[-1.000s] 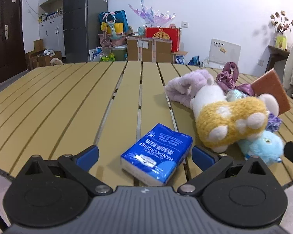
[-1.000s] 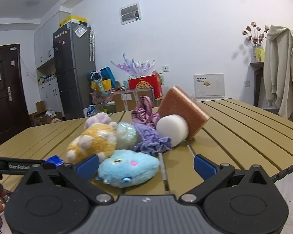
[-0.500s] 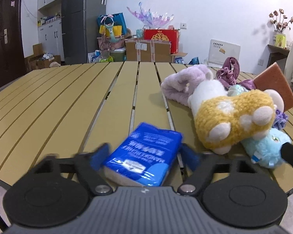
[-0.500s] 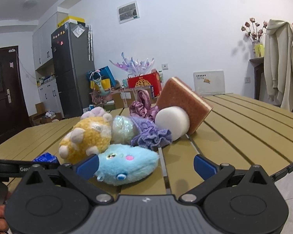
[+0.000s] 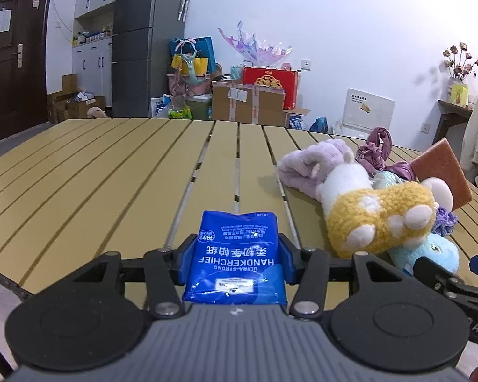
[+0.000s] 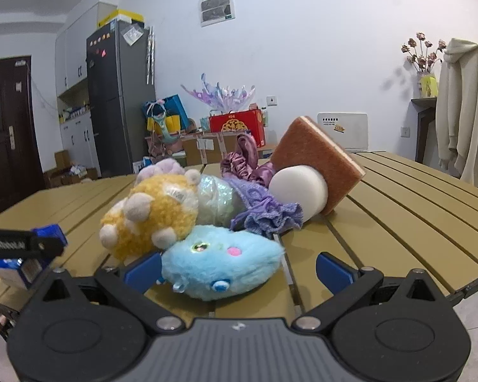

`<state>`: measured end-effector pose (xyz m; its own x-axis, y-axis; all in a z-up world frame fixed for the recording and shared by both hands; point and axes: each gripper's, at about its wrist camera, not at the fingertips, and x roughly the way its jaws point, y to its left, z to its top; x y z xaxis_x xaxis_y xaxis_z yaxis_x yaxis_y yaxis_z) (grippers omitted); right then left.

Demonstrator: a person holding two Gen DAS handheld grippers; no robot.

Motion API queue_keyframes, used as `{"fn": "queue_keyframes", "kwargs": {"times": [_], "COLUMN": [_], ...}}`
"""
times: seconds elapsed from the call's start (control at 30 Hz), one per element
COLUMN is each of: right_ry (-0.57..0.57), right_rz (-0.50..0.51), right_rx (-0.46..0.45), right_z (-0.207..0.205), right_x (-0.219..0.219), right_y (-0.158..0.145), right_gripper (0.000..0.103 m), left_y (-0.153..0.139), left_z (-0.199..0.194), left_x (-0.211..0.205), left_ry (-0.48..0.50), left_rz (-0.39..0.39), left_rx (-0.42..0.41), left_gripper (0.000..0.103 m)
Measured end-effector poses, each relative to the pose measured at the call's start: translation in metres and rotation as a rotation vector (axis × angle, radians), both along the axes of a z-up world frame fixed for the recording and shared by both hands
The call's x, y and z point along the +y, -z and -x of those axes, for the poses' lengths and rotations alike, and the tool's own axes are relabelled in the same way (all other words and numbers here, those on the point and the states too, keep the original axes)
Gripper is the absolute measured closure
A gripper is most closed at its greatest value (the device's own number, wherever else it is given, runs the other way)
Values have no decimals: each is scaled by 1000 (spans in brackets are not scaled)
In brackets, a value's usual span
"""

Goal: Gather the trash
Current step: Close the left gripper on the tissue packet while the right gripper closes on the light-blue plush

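Note:
My left gripper [image 5: 235, 259] is shut on a blue handkerchief tissue pack [image 5: 237, 254] at the near edge of the yellow slatted table [image 5: 111, 175]. The pack and the left gripper also show at the far left of the right wrist view [image 6: 25, 254]. My right gripper [image 6: 237, 269] is open, its blue pads either side of a light blue plush toy [image 6: 221, 262] that lies between them on the table [image 6: 398, 222]. The right gripper's finger shows in the left wrist view [image 5: 455, 281].
A pile sits right of the pack: a yellow plush [image 5: 379, 219], a lilac plush [image 5: 312, 165], a purple scrunchie [image 6: 264, 213], a white roll [image 6: 299, 191], a brown sponge [image 6: 318, 159] and satin cloth [image 6: 245, 162]. Boxes and a fridge stand behind the table.
My left gripper closed its jaws on the tissue pack, which turned to lie straight between the pads. My right gripper moved forward around the light blue plush.

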<state>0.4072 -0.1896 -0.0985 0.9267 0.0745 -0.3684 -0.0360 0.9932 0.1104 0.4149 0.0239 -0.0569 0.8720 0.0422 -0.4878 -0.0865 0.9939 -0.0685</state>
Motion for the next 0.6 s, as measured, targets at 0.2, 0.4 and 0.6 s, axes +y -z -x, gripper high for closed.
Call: {"fn": "queue_keyframes", "kwargs": {"times": [0.2, 0.4, 0.6], "right_ry": [18, 29, -5], "right_rz": [17, 46, 56], "right_rx": [29, 15, 7], "right_z": [-10, -20, -23], "right_x": [8, 15, 17], "right_y": [5, 9, 7], "right_gripper": [0, 2, 23], "left_y": [1, 2, 3], "left_z": [2, 0, -1], "left_x": [4, 4, 6], "left_ry": [-8, -11, -17], "left_rz": [4, 8, 17], "left_rx": [7, 12, 15], "left_gripper": [51, 51, 51]}}
